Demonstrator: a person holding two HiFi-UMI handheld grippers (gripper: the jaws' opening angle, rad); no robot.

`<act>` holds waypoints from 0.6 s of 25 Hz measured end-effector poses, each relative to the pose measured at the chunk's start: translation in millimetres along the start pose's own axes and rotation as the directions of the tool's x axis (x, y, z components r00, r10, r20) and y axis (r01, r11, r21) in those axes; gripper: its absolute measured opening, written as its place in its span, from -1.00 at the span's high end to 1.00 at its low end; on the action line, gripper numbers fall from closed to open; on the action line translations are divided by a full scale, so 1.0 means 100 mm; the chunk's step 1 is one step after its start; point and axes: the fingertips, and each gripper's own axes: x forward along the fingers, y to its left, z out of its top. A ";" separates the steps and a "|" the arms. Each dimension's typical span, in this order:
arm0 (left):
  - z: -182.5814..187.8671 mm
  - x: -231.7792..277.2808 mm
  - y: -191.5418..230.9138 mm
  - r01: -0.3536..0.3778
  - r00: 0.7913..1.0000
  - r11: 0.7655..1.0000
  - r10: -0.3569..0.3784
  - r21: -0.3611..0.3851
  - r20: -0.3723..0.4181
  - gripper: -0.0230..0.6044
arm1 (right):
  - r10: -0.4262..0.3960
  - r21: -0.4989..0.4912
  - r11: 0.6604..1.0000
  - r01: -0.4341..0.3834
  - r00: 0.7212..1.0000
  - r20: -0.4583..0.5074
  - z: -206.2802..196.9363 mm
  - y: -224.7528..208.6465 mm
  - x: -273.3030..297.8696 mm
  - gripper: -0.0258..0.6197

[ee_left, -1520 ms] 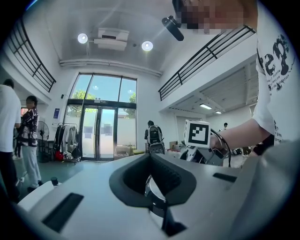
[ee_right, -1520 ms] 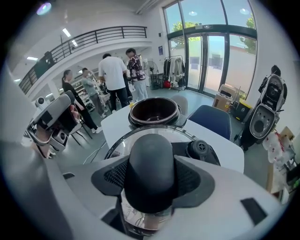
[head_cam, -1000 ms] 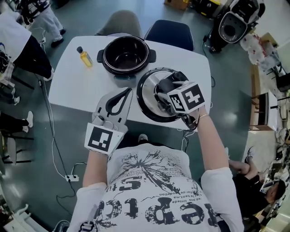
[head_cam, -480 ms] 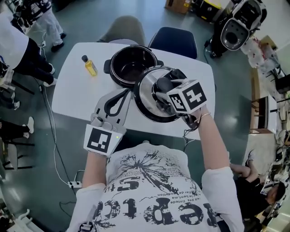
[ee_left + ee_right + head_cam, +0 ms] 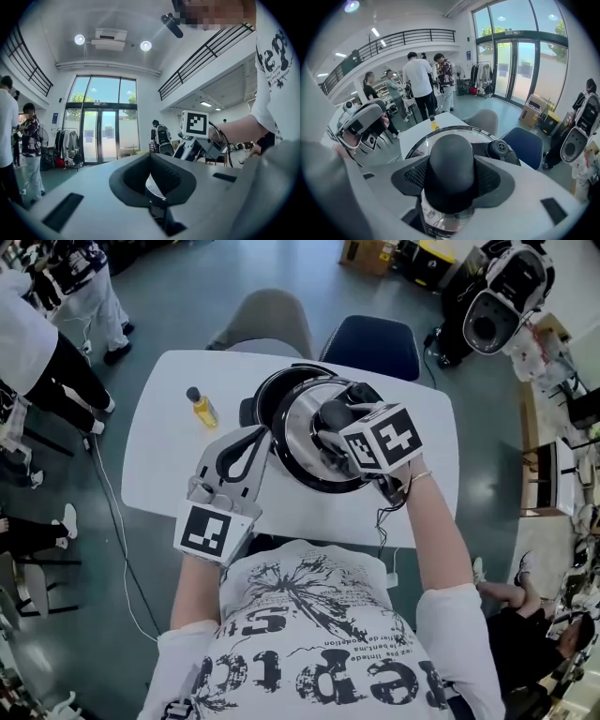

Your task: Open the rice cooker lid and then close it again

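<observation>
Closing step: right gripper (image 5: 330, 424) pinching the black knob (image 5: 451, 165) of the round steel lid (image 5: 298, 457), over the black rice cooker pot (image 5: 265, 387) on the white bench (image 5: 169, 460). Left gripper (image 5: 253, 439) pressed together, empty. Next, likely: centre the lid and lower it squarely onto the rim.

My right gripper (image 5: 330, 427) has carried the lid (image 5: 302, 448) off the table and over, so it now covers most of the pot (image 5: 270, 382). My left gripper (image 5: 246, 448) has come forward alongside, up beside the pot

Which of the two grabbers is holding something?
The right gripper: its jaws clamp the black knob of the shiny lid. The left gripper beside it holds nothing.
</observation>
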 end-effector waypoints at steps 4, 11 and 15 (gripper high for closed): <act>-0.06 0.06 0.38 0.019 1.000 1.000 -0.019 0.002 -0.001 0.88 | -0.026 0.033 0.999 0.026 1.000 -0.013 0.30 -0.06 0.28 0.02; -0.19 0.11 0.92 0.041 0.999 0.999 -0.041 0.000 -0.008 0.88 | -0.037 0.053 0.998 0.039 0.998 -0.047 0.62 -0.02 0.72 0.01; -0.23 0.22 1.10 0.060 0.998 0.998 -0.060 0.011 -0.015 0.88 | -0.053 0.064 0.996 0.057 0.996 -0.068 0.70 -0.10 0.89 0.01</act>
